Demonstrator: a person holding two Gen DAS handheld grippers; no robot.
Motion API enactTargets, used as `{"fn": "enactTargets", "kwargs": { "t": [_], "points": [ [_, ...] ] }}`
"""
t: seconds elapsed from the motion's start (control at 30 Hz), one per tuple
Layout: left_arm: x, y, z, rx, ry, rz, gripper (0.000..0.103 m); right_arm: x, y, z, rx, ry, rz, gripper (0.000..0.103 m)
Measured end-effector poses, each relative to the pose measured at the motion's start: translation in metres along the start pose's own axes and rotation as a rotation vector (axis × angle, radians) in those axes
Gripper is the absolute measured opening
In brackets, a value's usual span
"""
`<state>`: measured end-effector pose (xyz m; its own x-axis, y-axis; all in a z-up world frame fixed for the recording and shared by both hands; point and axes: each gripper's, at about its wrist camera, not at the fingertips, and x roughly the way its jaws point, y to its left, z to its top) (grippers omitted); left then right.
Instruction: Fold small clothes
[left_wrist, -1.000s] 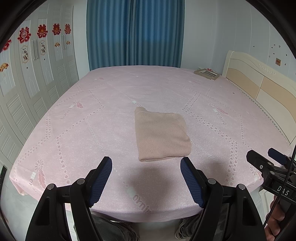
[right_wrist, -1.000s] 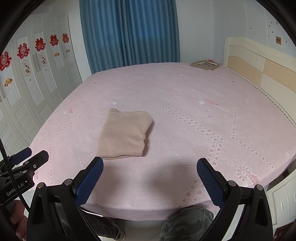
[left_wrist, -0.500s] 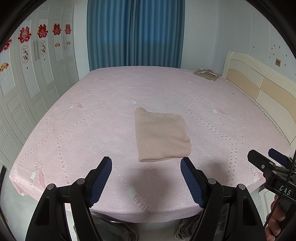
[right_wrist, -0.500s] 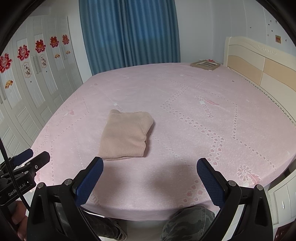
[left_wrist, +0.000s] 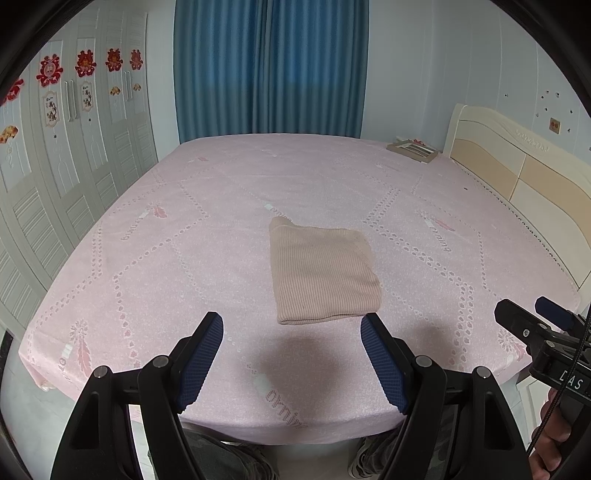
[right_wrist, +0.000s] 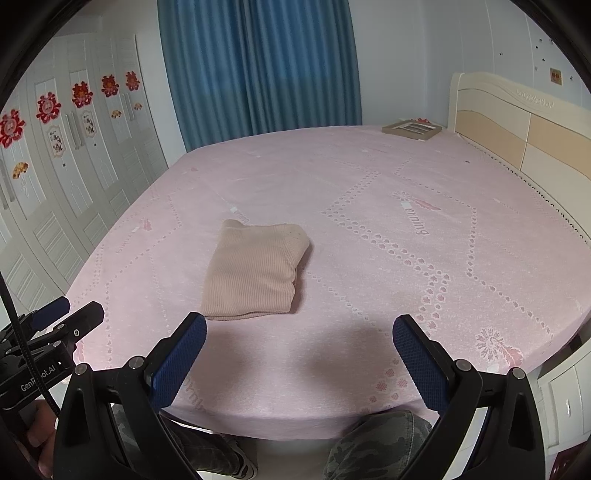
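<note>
Barely anything has moved over the last second: both views sit a hair differently on the bed, like I'm drifting back a touch, and the folded knit hasn't shifted at all.

So where things stand: the beige ribbed knit top (left_wrist: 323, 275) is lying on the pink bedspread (left_wrist: 155, 258), roughly mid-bed toward my near edge, already folded into a tidy rectangle. From the right wrist view the same top (right_wrist: 255, 271) shows stacked layers along its right edge, so it looks like more than one fold has gone in. Nothing is touching it.

My left gripper (left_wrist: 291, 350) is spread wide with nothing between the blue pads, hovering over the near edge of the bed, just short of the top's closest hem. My right gripper (right_wrist: 299, 350) is the same deal, jaws wide apart and empty, with the top off to its left. Each one shows up at the edge of the other's camera, so they're side by side and well apart.

My read is that the folding step is basically done for this piece and I'm in the hands-off bit at the end. If anything's left, it'd be a quick tidy of that upper left corner, which pokes up a little. That would call for coming in low and pinching just the corner, since ribbed knit is floppy and a grab at the middle would probably drag the layers out of line.

Far corner has a picture frame (right_wrist: 412, 130) by the headboard (right_wrist: 517, 140), not in the way.
</note>
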<state>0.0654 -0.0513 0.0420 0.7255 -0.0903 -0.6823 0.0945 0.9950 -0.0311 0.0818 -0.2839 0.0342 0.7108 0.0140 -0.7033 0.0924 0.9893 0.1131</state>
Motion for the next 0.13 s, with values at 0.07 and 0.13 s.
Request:
{"fn": "enactTargets", "kwargs": {
  "t": [0.07, 0.13],
  "points": [
    [0.0004, -0.0005, 0.0000, -0.002, 0.002, 0.003, 0.077, -0.0002, 0.0000, 0.0003, 0.000, 0.000, 0.000, 0.099],
    [0.0017, -0.0006, 0.0005, -0.002, 0.006, 0.008, 0.079, -0.0001, 0.0001, 0.0002, 0.001, 0.000, 0.002, 0.099]
  ]
}}
